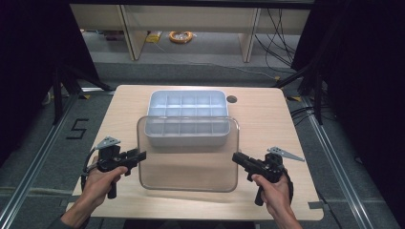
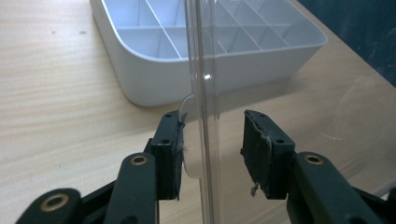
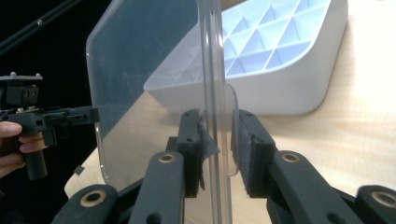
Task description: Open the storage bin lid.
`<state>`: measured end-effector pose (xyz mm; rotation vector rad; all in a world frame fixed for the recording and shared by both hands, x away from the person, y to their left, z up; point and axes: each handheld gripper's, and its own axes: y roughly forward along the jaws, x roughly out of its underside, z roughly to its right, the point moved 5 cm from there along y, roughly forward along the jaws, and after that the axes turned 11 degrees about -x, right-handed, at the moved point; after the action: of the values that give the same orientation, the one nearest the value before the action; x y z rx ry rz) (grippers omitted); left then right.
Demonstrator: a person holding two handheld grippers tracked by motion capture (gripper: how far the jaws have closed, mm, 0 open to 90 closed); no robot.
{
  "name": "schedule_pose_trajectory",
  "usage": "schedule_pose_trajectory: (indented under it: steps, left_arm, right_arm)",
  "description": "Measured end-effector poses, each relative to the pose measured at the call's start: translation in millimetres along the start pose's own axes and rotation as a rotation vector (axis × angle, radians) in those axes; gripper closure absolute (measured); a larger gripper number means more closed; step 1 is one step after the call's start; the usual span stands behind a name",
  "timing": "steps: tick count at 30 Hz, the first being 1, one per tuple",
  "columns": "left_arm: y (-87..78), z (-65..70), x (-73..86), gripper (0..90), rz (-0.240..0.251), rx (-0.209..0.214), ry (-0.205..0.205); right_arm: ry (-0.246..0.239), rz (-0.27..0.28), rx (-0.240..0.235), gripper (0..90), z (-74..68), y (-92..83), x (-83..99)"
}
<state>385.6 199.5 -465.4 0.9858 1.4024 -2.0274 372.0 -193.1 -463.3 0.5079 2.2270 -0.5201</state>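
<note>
**Clear lid held at both ends, short of the tray**

Here the clear lid (image 1: 188,157) lies in the lower middle of the high view, its far edge overlapping the near wall of the grey compartment tray (image 1: 187,106), which sits at centre on the pale wooden surface (image 1: 267,119).

The step in hand looks like taking hold of the lid so as to set it over the tray. In the right gripper view the right tool (image 3: 219,140) has its pads pressed around the lid's edge tab, so it appears clenched on the lid. In the left gripper view the left tool (image 2: 212,140) straddles the opposite edge with its jaws apart; one pad is at the tab, the other stands clear, so it is released.

Next, I judge, the left tool must close before both carry the lid forward, level, over the tray.

Both hands grip pistol-style handles, with the left hand (image 1: 98,181) at the lower left and the right hand (image 1: 272,188) at the lower right, tools pointing inward toward each other.
</note>
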Motion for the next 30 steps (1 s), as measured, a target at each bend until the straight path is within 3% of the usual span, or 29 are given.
schedule_pose_trajectory:
  steps: [1,3,5,6,8,10,11,12,13,15,18,19,24,26,27,28,29,30]
  left_arm:
    - [0.2,-0.2,1.6,58.5,-0.002,0.003,0.000]
    - [-1.0,0.5,5.3,58.4,-0.010,0.006,0.001]
    - [-2.6,1.5,8.4,58.3,-0.008,0.003,0.009]
    - [-3.4,1.5,9.5,58.4,-0.017,0.004,0.014]
    - [-4.6,2.2,12.4,58.5,-0.022,0.006,0.017]
    - [-6.4,3.1,16.8,58.5,-0.032,0.013,0.013]
    - [-7.3,3.5,18.6,58.6,-0.037,0.015,0.010]
    - [-7.9,3.5,20.2,58.8,-0.036,0.011,0.013]
    - [-8.5,3.4,21.2,58.7,-0.040,0.013,0.012]
    - [-9.1,2.7,22.8,58.7,-0.043,0.017,0.009]
    - [-8.9,0.9,24.6,58.7,-0.042,0.017,0.012]
    - [-8.8,0.5,25.0,58.7,-0.044,0.013,0.014]
    - [-8.5,-0.7,29.0,58.8,-0.069,0.012,0.027]
    - [-6.0,-1.4,31.0,58.7,-0.075,0.013,0.013]
    - [-4.4,-2.7,32.9,58.8,-0.088,0.018,0.006]
    - [-3.7,-4.7,34.7,58.8,-0.103,0.016,0.018]
    - [-3.1,-6.0,35.9,58.5,-0.111,0.016,0.026]
    - [-1.2,-4.9,37.1,58.4,-0.109,0.024,-0.007]
  right_arm:
    - [0.017,-0.009,-0.002,73.7,-1.2,-0.7,2.6]
    - [-0.018,-0.017,0.000,73.7,2.0,-1.5,5.5]
    - [0.034,-0.019,-0.007,73.7,-3.0,-2.9,9.5]
    - [-0.002,-0.019,0.002,73.7,0.3,-3.5,10.6]
    - [-0.010,-0.022,0.006,73.7,0.9,-4.6,12.8]
    - [0.023,-0.021,0.005,73.7,-2.7,-6.4,15.4]
    - [0.002,-0.020,0.002,73.7,-1.7,-7.3,16.2]
    - [0.030,-0.022,0.001,73.7,-4.0,-8.4,18.4]
    - [0.009,-0.019,0.002,73.8,-2.7,-8.4,19.1]
    - [0.021,-0.025,0.006,73.8,-3.7,-8.8,22.2]
    - [0.002,-0.035,0.007,73.8,-2.8,-8.7,25.9]
    - [0.021,-0.037,0.006,73.8,-4.7,-8.5,27.5]
    - [0.021,-0.042,-0.002,73.8,-3.4,-7.9,31.8]
    - [0.026,-0.051,0.007,73.9,0.0,-7.4,35.2]
    - [0.055,-0.056,-0.003,73.9,-1.2,-7.4,36.4]
    - [0.032,-0.056,0.005,73.9,3.2,-5.8,38.2]
    - [0.062,-0.061,0.014,73.8,2.8,-4.1,40.3]
    - [0.069,-0.065,0.012,73.8,3.8,-3.7,41.5]
